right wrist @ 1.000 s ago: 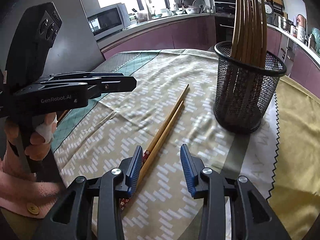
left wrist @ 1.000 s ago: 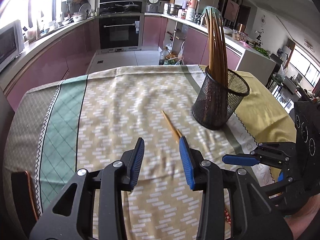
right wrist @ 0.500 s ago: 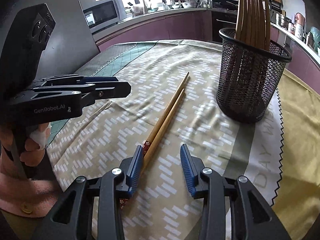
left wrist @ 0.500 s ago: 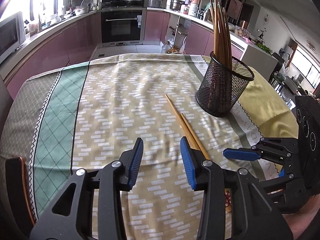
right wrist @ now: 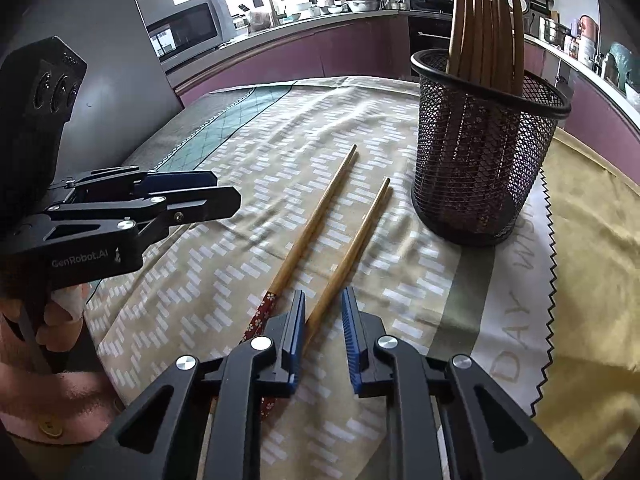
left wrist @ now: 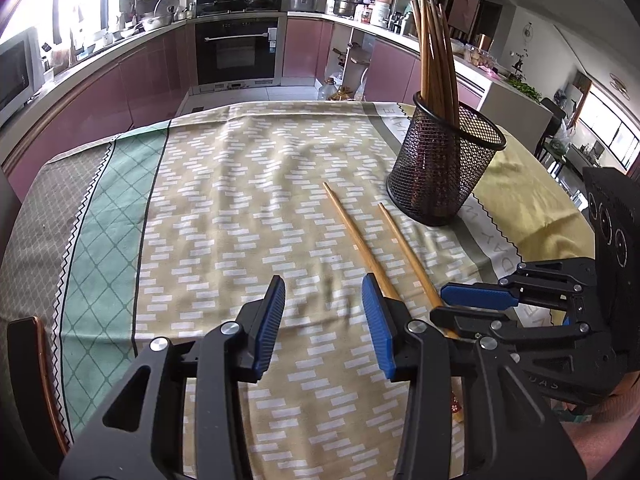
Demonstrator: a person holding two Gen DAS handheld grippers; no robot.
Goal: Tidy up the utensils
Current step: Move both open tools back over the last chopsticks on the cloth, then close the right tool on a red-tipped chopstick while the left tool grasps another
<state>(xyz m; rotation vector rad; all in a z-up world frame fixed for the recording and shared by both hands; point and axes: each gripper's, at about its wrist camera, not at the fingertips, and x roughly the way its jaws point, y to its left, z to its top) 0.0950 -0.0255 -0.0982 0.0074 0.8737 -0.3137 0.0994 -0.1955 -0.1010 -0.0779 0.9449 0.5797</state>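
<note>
Right gripper (right wrist: 323,312) is being held low over the table, jaws narrowed — they have just been closing — with one chopstick (right wrist: 352,246) running between the blue pads (right wrist: 297,330). Actual pad contact on the stick cannot be told; a gap is still being shown on both sides, so it is being counted as not yet clamped. The second chopstick (right wrist: 310,232), with a red flowered end, is lying just beside the first on its left, passing outside the left pad; both are pointing away toward the far edge of the table.

Left gripper (left wrist: 323,312) is being held parted with nothing between its pads — only the tablecloth (left wrist: 224,216) is being seen through the gap. In the left wrist view the right gripper (left wrist: 472,308) is being seen side-on at the right edge, over the near ends of the two sticks.

A black mesh holder (right wrist: 486,148) is standing upright near the table's far right corner, just beyond the loose chopsticks' tips, and a bundle of chopsticks (right wrist: 486,32) is being carried in it, leaning against the rim. A hand (right wrist: 60,312) with a pink sleeve is being seen gripping the left tool's handle.
</note>
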